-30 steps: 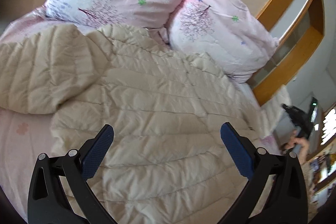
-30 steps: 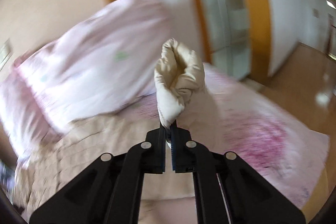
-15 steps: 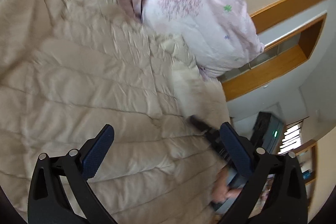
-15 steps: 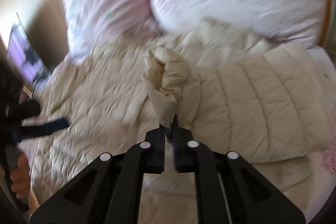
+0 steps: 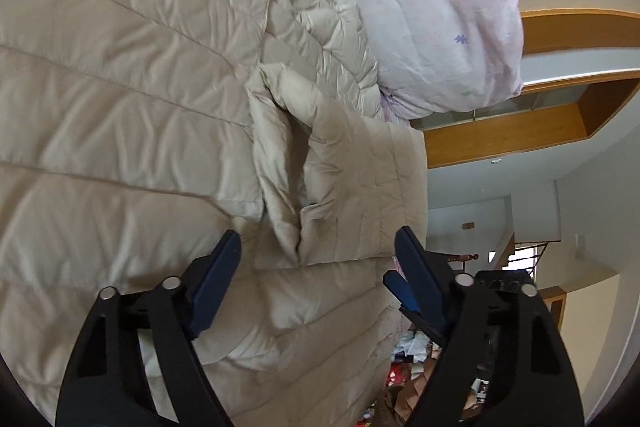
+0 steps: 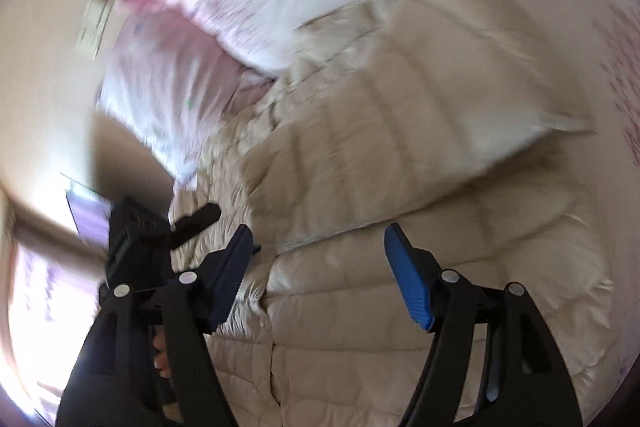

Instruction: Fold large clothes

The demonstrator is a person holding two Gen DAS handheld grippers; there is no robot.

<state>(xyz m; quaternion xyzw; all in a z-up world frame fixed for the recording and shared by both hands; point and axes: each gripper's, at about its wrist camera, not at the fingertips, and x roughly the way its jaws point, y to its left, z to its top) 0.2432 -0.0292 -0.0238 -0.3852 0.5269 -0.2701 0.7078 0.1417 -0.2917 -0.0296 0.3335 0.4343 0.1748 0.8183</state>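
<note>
The beige quilted down jacket (image 5: 132, 115) is spread on the bed below the floral pillow (image 5: 420, 11). Its folded-in sleeve (image 5: 320, 167) lies lengthwise straight ahead of the left hand-held gripper (image 5: 318, 259), whose jaws have just been narrowing, still apart and empty. The right hand-held gripper (image 6: 318, 251) has just been opening, and nothing is held.

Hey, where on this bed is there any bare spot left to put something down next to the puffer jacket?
Little is left. The beige puffer jacket covers most of the bed in view. One bare strip of pink sheet runs along the jacket's right edge in the right wrist view. The head end is crowded: floral pillows press against the jacket's collar.
</note>
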